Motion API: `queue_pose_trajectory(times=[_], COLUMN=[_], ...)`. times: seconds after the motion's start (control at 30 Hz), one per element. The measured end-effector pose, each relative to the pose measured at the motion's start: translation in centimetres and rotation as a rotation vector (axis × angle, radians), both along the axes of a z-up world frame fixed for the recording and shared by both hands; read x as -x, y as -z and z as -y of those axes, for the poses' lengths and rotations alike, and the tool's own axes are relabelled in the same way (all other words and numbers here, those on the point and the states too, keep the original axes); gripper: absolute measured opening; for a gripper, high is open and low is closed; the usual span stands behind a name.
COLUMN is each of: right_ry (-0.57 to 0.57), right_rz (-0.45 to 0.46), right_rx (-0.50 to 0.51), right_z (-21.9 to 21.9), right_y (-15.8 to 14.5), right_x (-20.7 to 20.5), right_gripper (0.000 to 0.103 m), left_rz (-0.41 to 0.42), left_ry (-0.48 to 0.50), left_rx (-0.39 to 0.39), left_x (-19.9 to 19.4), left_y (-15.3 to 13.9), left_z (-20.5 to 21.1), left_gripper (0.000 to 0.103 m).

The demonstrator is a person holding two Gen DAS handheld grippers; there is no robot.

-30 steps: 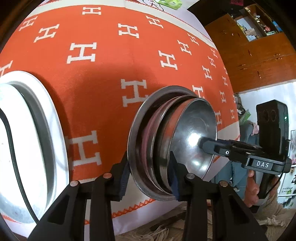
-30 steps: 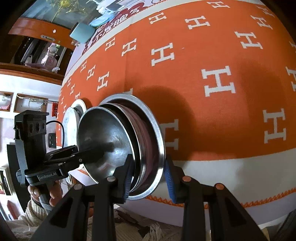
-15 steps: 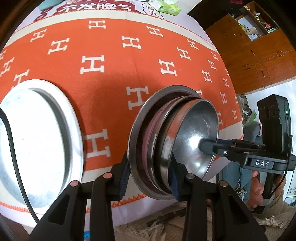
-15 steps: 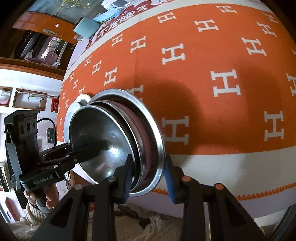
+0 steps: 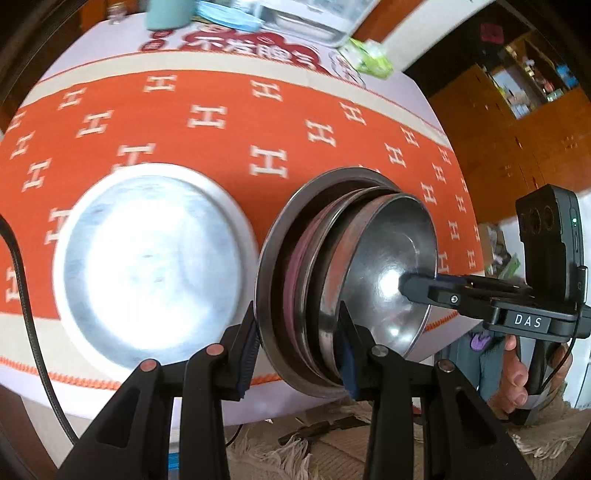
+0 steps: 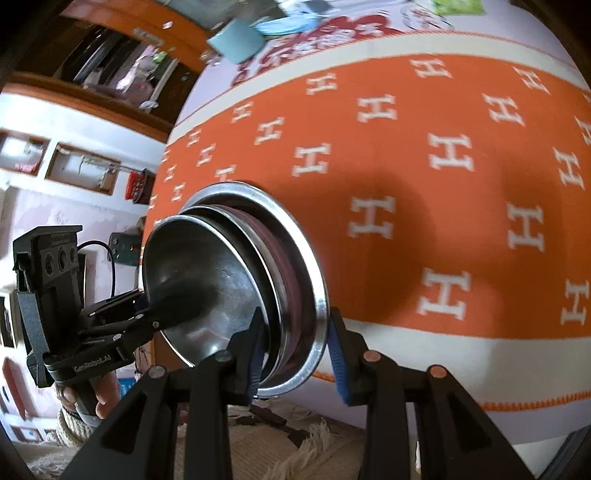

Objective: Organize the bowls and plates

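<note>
A stack of steel plates and bowls (image 5: 332,280) is held on edge between both grippers, above the near edge of the orange cloth. My left gripper (image 5: 297,350) is shut on the stack's rims. My right gripper (image 6: 297,354) is shut on the same stack (image 6: 236,280) from the opposite side. A bowl (image 5: 391,266) faces outward at the top of the stack. A large steel plate (image 5: 147,258) lies flat on the cloth left of the stack in the left wrist view.
The table carries an orange cloth with white H marks (image 6: 443,184). At its far edge stand a teal cup (image 5: 166,13), a steel tray (image 5: 306,22) and green packets (image 5: 369,55). A wooden cabinet (image 5: 517,129) is at the right. Fringed carpet (image 5: 295,454) lies below.
Both grippers have lifted the stack and drawn it back toward the near edge. More of the table and its far edge shows; the large flat plate is now in full view.
</note>
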State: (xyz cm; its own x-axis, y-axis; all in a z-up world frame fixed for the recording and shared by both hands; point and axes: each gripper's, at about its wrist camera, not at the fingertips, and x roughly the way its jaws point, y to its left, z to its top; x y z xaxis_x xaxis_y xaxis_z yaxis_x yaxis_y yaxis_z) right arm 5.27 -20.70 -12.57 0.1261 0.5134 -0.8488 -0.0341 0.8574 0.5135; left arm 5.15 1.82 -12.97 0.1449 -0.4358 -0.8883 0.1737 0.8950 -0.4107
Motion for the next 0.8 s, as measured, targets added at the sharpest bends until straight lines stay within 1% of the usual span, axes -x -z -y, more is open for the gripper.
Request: queue_pose_trajectory(times=[0.13,0.3,0.47,0.6,0.8], right_ry=[-0.052,-0.103,-0.130,-0.138,-0.129], right_rz=[0.009,-0.007,-0.029,-0.041,-0.074], right_rx=[-0.010,-0.016,0.004,0.026,0.047], right_z=[-3.2,-7.0,-10.4,-12.5,-14.3], right_y=[-0.4,0.2,1.6,2.6,4.3], right_x=[-1.1,-2.3,-3.5,-4.4,-5.4], right_gripper=[0.031,0.031,0.030,0.030,0.029], left_rz=[0.011,-0.006,-0.043,-0.063,-0.097], left_ry=[-0.055,-0.106,-0.131,-0.140,-0.146], left_rx=[-0.015,-0.040,-0.073,-0.097,-0.118], left_x=[0.3,-0.1,-0.9,-1.9,-3.7], left_y=[-0.7,-0.2,1.6,3.2,5.5], left_z=[-3.7,-7.2,-10.1,-11.3,-13.0], left_gripper=[0.036,0.036,0.036,0.036,0.036])
